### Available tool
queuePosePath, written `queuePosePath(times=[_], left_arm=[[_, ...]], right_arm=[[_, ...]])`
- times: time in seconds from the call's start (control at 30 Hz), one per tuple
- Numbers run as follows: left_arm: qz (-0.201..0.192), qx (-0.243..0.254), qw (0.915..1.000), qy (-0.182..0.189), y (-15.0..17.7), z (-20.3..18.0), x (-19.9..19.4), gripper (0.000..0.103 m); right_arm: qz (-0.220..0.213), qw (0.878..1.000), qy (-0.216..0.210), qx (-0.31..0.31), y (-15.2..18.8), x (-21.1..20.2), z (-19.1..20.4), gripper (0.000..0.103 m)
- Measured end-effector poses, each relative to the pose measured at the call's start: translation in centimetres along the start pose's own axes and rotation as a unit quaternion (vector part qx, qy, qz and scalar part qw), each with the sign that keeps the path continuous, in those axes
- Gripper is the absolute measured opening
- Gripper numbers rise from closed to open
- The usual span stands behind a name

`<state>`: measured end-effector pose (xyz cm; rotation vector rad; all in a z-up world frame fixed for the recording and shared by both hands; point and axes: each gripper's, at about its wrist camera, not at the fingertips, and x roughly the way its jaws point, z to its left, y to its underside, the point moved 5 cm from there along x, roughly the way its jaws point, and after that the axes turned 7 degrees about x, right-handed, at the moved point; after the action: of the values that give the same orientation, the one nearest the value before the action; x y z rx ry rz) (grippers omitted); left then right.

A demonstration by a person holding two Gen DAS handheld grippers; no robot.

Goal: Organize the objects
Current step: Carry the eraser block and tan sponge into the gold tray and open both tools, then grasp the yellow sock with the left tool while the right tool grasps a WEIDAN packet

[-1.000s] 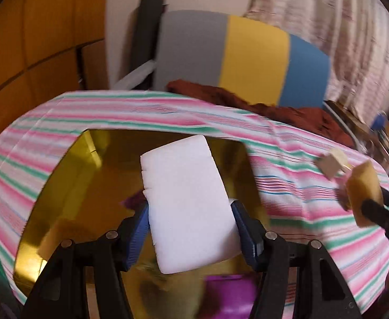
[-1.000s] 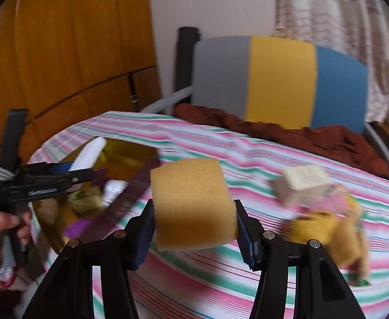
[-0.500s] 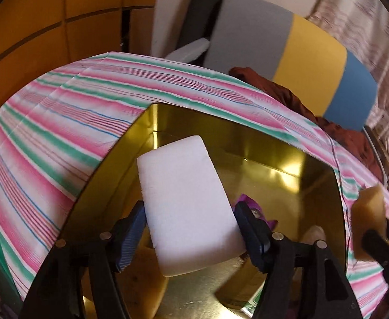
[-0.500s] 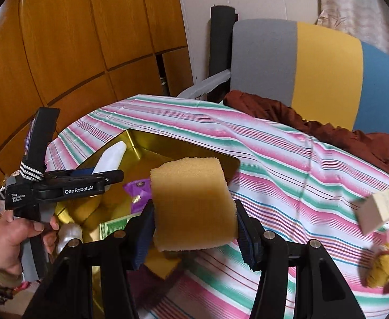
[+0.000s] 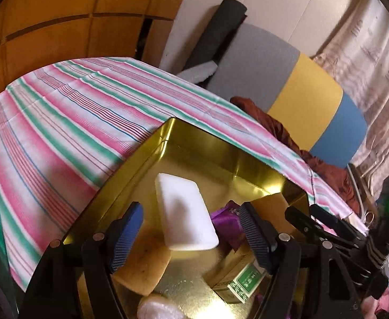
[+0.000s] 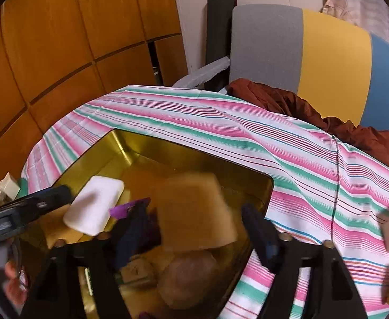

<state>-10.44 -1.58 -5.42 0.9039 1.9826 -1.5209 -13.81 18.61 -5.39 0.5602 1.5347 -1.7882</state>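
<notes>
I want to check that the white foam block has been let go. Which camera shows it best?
The left wrist view: the white foam block is sharp and centred between the spread fingers of the left gripper, touching neither, over the gold tin. The right wrist view shows it smaller, off to the left.

A shiny gold rectangular metal tin (image 5: 207, 154) sits on a bench covered by a pink, green and white striped cloth (image 5: 61, 122). Inside the tin, a white rectangular foam block (image 5: 185, 212) lies toward the left, resting partly on a tan sponge (image 5: 144, 268). A purple foil wrapper (image 5: 225, 222) lies right of the block, and a small green-labelled box (image 5: 243, 279) lies in front of the wrapper. Behind the bench stands a grey, yellow and blue padded chair (image 6: 327, 58), with a crumpled rust-brown cloth (image 6: 300, 106) on its seat.
</notes>
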Motion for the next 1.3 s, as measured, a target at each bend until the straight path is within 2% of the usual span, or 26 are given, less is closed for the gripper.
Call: queuePosePath(times=[0.13,0.3,0.6,0.73,0.93,1.13,1.3], left_arm=[[-0.010,-0.006,0.9999,-0.002,0.4,0.0,-0.8,0.076],[-0.002,0.005,0.9998,0.021,1.3,-1.9,-1.2,0.076],[0.012,0.076,0.9953,0.060,3.6,-8.4,-1.7,0.076],[0.016,0.112,0.9902,0.083,5.0,-11.6,-2.2,0.076],[0.032,0.167,0.9780,0.121,7.2,-16.6,-2.6,0.076],[0.053,0.202,0.9670,0.146,9.2,-20.7,-2.3,0.076],[0.068,0.239,0.9553,0.160,10.9,-23.7,-2.4,0.076]], right_arm=[[-0.004,1.000,-0.003,0.014,0.1,-0.6,-0.4,0.080],[-0.028,1.000,0.003,0.009,0.5,-3.5,-1.3,0.080],[-0.037,0.998,0.030,0.032,3.0,-8.6,-6.0,0.080],[-0.031,0.996,0.063,0.053,4.9,-10.7,-10.1,0.080],[-0.032,0.988,0.123,0.087,7.7,-14.8,-17.5,0.079],[-0.044,0.968,0.198,0.145,9.7,-20.1,-26.8,0.079],[-0.042,0.951,0.237,0.193,11.1,-23.1,-33.8,0.079]])
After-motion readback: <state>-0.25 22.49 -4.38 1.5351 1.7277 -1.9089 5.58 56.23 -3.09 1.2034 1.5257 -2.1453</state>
